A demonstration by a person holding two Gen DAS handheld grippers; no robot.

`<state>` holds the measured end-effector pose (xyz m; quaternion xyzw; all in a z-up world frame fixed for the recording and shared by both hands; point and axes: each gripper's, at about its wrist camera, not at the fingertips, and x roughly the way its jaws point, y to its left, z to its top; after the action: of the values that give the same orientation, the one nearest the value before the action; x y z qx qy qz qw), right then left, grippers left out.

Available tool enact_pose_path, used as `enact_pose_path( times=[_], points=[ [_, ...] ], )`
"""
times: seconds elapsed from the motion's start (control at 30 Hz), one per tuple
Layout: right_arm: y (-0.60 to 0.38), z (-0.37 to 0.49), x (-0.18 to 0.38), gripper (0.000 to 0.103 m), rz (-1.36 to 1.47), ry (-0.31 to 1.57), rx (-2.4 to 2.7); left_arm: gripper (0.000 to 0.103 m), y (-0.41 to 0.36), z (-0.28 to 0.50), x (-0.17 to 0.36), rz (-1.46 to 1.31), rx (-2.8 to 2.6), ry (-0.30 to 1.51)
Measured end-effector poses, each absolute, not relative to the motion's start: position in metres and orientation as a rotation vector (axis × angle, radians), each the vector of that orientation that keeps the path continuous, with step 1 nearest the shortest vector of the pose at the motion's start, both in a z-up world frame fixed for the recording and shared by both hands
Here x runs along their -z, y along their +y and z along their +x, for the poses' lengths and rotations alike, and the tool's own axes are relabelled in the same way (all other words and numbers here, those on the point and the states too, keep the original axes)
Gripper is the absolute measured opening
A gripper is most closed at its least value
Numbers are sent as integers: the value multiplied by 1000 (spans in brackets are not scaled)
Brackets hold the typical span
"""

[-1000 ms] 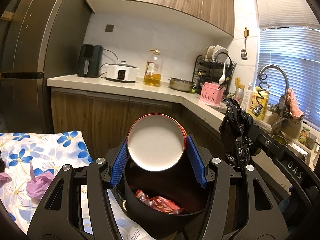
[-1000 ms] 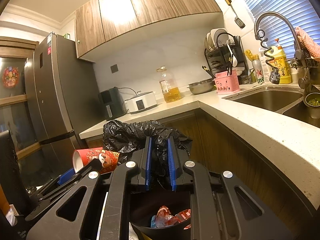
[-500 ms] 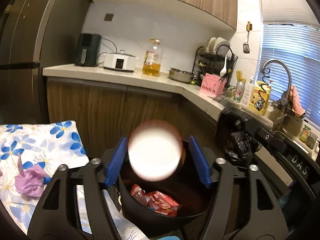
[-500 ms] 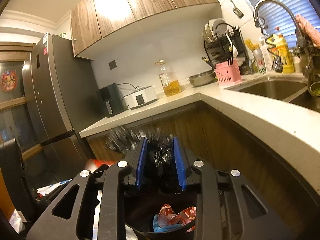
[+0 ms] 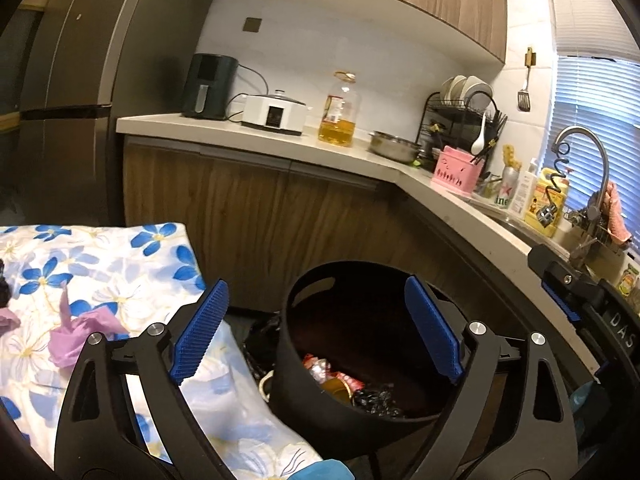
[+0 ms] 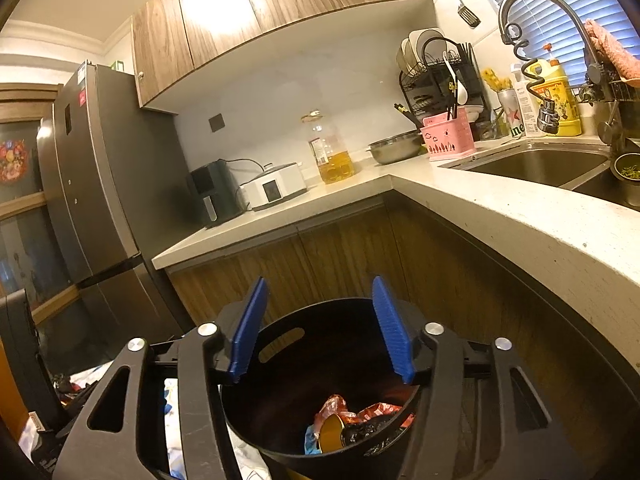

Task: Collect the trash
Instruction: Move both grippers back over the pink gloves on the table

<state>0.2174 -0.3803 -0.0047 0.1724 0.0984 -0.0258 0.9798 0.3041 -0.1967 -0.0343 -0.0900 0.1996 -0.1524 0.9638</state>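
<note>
Cup [image 5: 335, 387], bag [image 6: 368, 432] dropped into bin [image 5: 304, 312]; both grippers [image 5: 318, 330] [image 6: 320, 330] opening, empty; floral cloth [image 5: 120, 264] beside.

The floral tablecloth [image 5: 120, 264], white with blue flowers, covers the table at left; a crumpled purple tissue [image 5: 76, 336] lies on it. The black trash bin [image 5: 304, 360] stands just beside its edge. The pale L-shaped countertop [image 5: 256, 142] carries a dark air fryer [image 5: 209, 86], a white cooker [image 5: 274, 114], an oil bottle [image 5: 338, 114], a steel bowl [image 5: 394, 151] and a pink utensil basket [image 5: 458, 172].
</note>
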Motion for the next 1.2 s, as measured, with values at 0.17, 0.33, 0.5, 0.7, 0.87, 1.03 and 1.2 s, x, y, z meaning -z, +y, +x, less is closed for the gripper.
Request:
enact_pose_path(
  times=[0.17,0.33,0.5,0.7,0.87,1.03,1.2],
  points=[
    [-374,209,2,66,321,188,59,90,-181,291,35,-185,262,395],
    [-364,199,0,66,306,176,56,90,-165,276,34,-182,209,384],
    [-350,188,-2,66,279,161,55,90,-142,257,34,-182,155,372],
    [-325,176,0,66,242,159,32,90,-111,238,36,-194,90,362],
    [-307,169,3,66,236,166,1,90,-84,221,40,-202,38,361],
    [-281,165,5,66,230,173,-45,90,-57,204,44,-192,-26,351],
    [-249,169,13,66,216,193,-93,90,-23,192,48,-189,-115,338]
  ],
)
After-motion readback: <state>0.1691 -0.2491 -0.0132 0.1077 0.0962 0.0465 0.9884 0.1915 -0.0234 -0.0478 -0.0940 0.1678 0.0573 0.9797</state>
